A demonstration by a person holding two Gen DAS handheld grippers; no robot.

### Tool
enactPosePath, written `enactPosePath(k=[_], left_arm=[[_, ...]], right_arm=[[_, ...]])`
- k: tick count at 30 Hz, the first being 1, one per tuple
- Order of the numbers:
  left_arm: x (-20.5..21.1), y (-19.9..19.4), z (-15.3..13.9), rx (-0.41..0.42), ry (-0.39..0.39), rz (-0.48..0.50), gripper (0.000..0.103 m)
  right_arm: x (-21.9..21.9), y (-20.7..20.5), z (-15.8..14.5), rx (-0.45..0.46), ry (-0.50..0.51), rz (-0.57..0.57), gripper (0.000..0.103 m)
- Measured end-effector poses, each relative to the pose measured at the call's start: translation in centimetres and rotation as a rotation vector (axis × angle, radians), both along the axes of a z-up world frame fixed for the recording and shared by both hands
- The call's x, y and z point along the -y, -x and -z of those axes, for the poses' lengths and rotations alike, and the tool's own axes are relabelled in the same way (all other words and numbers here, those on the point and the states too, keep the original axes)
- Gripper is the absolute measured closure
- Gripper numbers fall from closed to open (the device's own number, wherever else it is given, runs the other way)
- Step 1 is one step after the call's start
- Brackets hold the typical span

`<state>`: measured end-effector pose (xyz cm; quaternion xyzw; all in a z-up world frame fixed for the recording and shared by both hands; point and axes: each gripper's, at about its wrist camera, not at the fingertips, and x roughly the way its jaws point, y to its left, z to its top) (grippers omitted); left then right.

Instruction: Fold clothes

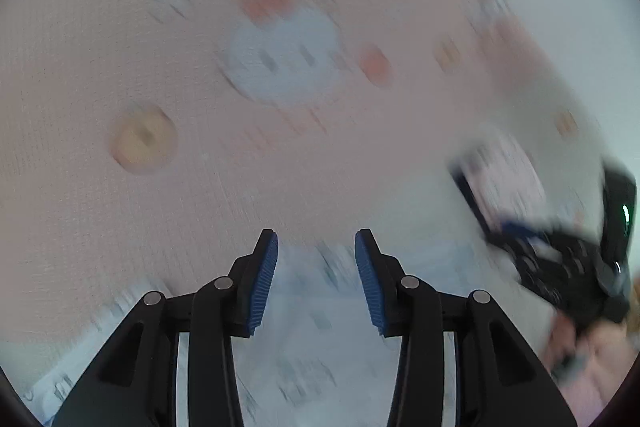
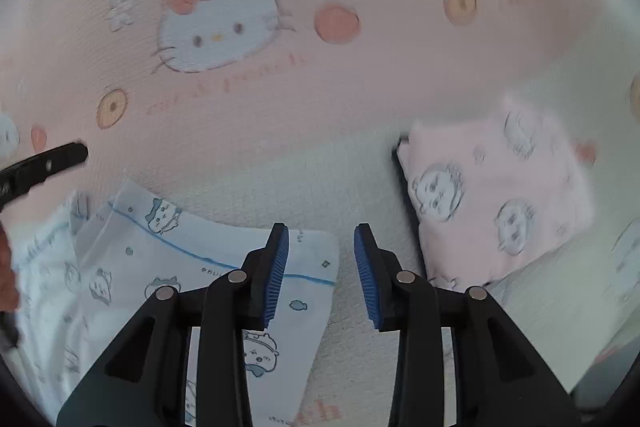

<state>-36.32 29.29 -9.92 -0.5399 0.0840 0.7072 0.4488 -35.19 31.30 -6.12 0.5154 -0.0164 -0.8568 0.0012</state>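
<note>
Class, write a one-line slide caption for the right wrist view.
Open right gripper hovers above a white-blue printed garment, a folded pink garment beside it, on a pink cartoon-cat sheet.

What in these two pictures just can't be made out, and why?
- Left wrist view: motion blur smears the pink patterned sheet and the right gripper; whether its jaws hold anything is unreadable here.
- Left wrist view: the white cloth below the left gripper is too blurred to identify.
- Right wrist view: the white printed garment is partly hidden by the gripper's fingers and cut off at the bottom edge.
- Right wrist view: the pink folded garment is blurred at its right side.
</note>
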Motion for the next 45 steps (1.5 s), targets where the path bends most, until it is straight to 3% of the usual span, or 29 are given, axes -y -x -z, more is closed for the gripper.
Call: enactPosePath(k=[1,4,6,9,10,13,15,20,24,27,28,30,34,35,37,40,42,45], left_arm=[[-0.4,-1.0,0.9,0.026,0.040,0.025,0.061],[-1.5,-3.9,2.8,-0.104,0.157,0.091,0.061],[-1.8,-3.9,3.8,-0.135,0.208,0.079,0.061],[-2.6,-3.0,4.9,-0.244,0.294,0.036,0.061],[-2.9,-2.4,5.3,-0.247,0.301,0.022,0.061],[-3.7,-0.7,6.0,-0.229,0.292,-0.018,0.061],[-4.1,-0.2,5.7,-0.226,0.267,-0.042,0.061],[-3.6,-2.8,2.9,-0.268,0.185,-0.058,0.061],[-1.3,-5.4,2.3,-0.275,0.198,0.011,0.061],[-1.5,-5.3,4.5,-0.267,0.281,0.036,0.061],[-1.6,-5.2,5.3,-0.265,0.309,0.044,0.061],[-2.1,-3.9,5.8,-0.237,0.276,0.013,0.060],[-2.7,-0.6,5.3,-0.168,0.237,-0.101,0.060],[-2.3,-0.9,4.4,-0.163,0.209,-0.105,0.060],[-1.3,-1.8,2.3,-0.156,0.148,-0.106,0.060],[1.9,-5.9,0.2,-0.230,0.199,-0.060,0.060],[5.2,-7.5,0.2,-0.208,0.232,-0.073,0.060],[12.0,-9.5,1.0,-0.109,0.260,-0.157,0.060]], right_arm=[[1.1,-0.1,0.1,0.005,-0.012,-0.056,0.067],[4.0,0.3,3.2,0.135,0.041,-0.170,0.068],[4.5,1.0,4.8,0.209,0.072,-0.156,0.068],[4.8,2.2,5.0,0.163,-0.082,-0.154,0.069],[4.9,2.6,5.0,0.145,-0.137,-0.153,0.069],[4.9,3.7,5.1,0.102,-0.288,-0.142,0.069],[4.4,4.1,4.9,0.084,-0.295,-0.117,0.069],[3.3,4.8,4.2,0.080,-0.105,-0.066,0.069],[4.6,4.8,5.0,0.133,-0.027,-0.127,0.069],[5.1,5.1,6.5,0.194,0.008,-0.137,0.068],[5.2,5.4,6.5,0.190,0.000,-0.136,0.068],[5.2,5.8,6.5,0.179,-0.020,-0.132,0.068],[5.0,5.8,5.4,0.089,-0.200,-0.048,0.068],[4.7,6.0,5.0,0.055,-0.234,-0.017,0.068],[4.4,5.9,3.7,0.029,-0.182,0.003,0.068],[5.4,4.0,2.3,0.026,-0.077,-0.033,0.068],[6.4,1.1,2.1,0.047,-0.042,-0.056,0.068],[7.2,-4.0,0.8,0.067,0.042,-0.060,0.068]])
